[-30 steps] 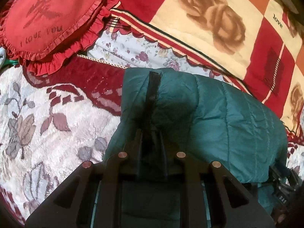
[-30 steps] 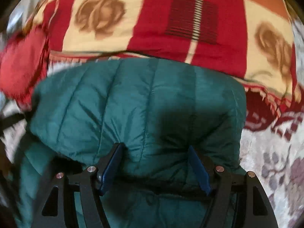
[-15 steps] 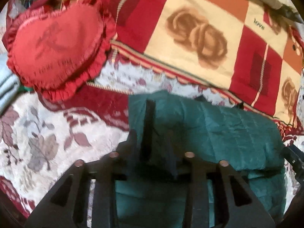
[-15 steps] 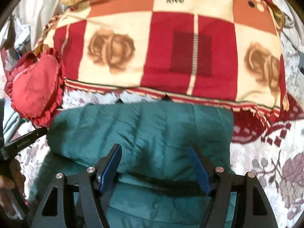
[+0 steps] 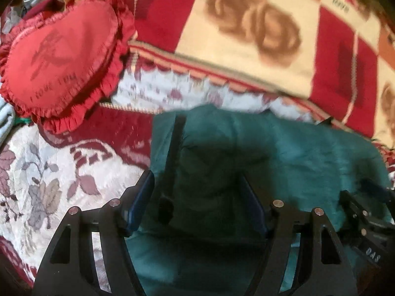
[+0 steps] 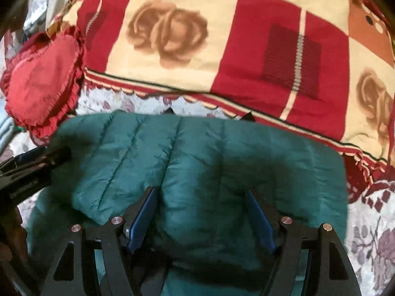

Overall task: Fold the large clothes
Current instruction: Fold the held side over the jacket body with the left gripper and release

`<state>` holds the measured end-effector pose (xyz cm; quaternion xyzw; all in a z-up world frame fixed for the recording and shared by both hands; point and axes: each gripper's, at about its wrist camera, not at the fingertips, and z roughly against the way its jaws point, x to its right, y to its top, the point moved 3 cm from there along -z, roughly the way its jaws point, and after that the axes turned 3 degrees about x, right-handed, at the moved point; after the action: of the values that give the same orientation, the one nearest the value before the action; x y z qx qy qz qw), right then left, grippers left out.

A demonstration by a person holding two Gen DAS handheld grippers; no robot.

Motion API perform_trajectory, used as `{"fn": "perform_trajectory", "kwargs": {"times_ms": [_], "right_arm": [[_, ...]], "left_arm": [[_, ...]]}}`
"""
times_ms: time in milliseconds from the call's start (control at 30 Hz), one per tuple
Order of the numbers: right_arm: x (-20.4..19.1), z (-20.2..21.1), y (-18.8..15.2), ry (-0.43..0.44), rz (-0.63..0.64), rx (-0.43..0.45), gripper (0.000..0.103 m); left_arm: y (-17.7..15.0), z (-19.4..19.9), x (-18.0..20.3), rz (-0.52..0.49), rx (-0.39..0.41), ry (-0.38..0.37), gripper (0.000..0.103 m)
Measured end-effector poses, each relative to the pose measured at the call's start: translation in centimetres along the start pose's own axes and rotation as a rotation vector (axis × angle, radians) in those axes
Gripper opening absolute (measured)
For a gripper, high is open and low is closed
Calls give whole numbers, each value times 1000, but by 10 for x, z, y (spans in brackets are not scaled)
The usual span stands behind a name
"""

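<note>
Now the green quilted jacket (image 6: 202,162) lies folded over on the floral bedspread (image 5: 49,172), its far edge just short of the red-and-cream rose blanket (image 6: 222,49). Left gripper (image 5: 197,192) sits over the jacket's left end, jaws spread wide — blue pads (image 5: 140,202) either side of a dark zipper strip (image 5: 172,155), nothing pinched between them. Right gripper (image 6: 201,218) is over the middle of the padded fold, also spread, with green fabric bulging up between its blue pads (image 6: 143,222) but no clamp on it. From the right wrist view the left gripper pokes in at the left edge, near the jacket's corner. Off to the left, a red heart-shaped cushion (image 5: 61,56) with a frilled border rests against the blanket — well apart from the jacket.
</note>
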<state>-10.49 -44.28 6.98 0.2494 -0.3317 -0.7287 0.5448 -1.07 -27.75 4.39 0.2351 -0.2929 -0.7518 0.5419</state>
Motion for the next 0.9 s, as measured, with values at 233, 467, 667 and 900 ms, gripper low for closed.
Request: {"fn": "perform_trajectory", "kwargs": {"times_ms": [233, 467, 667, 900], "right_arm": [[6, 5, 4, 22, 20, -27, 71], [51, 48, 10, -82, -42, 81, 71], [77, -2, -20, -144, -78, -54, 73], [81, 15, -23, -157, -86, -47, 73]], "left_arm": [[-5, -19, -4, 2, -28, 12, 73], [-4, -24, -7, 20, -29, -2, 75], [-4, -27, -7, 19, -29, -10, 80], [-5, -28, -7, 14, -23, -5, 80]]}}
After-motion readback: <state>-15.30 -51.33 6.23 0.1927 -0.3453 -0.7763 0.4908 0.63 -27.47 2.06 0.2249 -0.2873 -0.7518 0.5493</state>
